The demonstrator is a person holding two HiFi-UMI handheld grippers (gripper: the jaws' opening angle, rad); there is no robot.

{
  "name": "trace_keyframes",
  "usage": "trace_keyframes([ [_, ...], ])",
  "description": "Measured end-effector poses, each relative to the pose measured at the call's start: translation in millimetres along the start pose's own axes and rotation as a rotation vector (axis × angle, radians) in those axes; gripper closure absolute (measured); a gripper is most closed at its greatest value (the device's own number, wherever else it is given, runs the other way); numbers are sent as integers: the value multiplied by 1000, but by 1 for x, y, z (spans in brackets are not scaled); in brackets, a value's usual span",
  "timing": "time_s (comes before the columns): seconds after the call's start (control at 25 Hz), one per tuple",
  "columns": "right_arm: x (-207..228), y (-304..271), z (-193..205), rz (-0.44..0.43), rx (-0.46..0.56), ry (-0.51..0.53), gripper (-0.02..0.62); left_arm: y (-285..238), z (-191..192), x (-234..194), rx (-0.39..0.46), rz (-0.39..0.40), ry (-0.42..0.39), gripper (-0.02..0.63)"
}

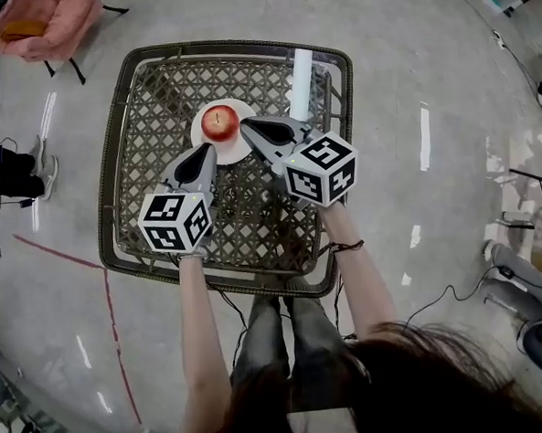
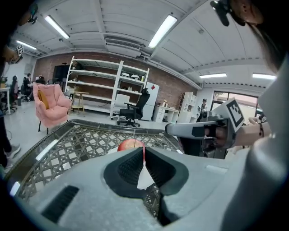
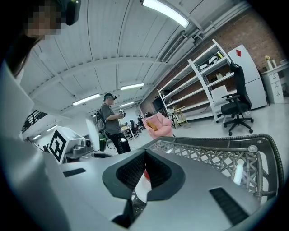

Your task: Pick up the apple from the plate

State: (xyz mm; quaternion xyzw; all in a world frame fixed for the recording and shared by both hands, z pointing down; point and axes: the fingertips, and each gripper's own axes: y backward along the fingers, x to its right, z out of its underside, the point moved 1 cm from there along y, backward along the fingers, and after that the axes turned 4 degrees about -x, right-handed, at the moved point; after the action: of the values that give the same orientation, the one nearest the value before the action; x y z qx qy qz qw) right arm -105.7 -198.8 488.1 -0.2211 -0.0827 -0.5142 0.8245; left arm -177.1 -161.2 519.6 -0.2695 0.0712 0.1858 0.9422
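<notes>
With left gripper [image 1: 208,151] and right gripper [image 1: 246,125] closed and empty, the firm, probably slippery apple [image 1: 219,123] wants a pinch across its middle.

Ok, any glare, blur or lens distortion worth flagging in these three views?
Head view: fisheye bend, lamp streaks glare on the floor, apple sharp. Left gripper view: strong barrel curve, dark vignetted corners, bright ceiling lamps. Right gripper view: same curve and dark corners.

Woven lattice table [image 1: 124,128], white plate [image 1: 234,153] on it
</notes>
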Motion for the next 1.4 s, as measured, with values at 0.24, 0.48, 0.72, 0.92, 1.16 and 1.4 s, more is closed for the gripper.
trace_keyframes([
  [0.24, 14, -5, 17, 10, -3, -10, 586, -13, 8, -8, -3, -17, -40, 594],
  [0.48, 23, -8, 25, 18, 0, -16, 586, -18, 12, -14, 0, -24, -53, 534],
  [0.72, 31, -9, 33, 22, -4, -24, 586, -25, 18, -17, -9, -24, -59, 479],
  [0.92, 35, -10, 36, 27, -1, -31, 586, -30, 19, -19, -3, -22, -59, 417],
  [1.16, 40, -10, 38, 29, 1, -39, 586, -39, 19, -22, -2, -25, -67, 376],
  [1.4, 44, -11, 41, 30, 1, -49, 586, -47, 17, -24, -9, -31, -87, 321],
])
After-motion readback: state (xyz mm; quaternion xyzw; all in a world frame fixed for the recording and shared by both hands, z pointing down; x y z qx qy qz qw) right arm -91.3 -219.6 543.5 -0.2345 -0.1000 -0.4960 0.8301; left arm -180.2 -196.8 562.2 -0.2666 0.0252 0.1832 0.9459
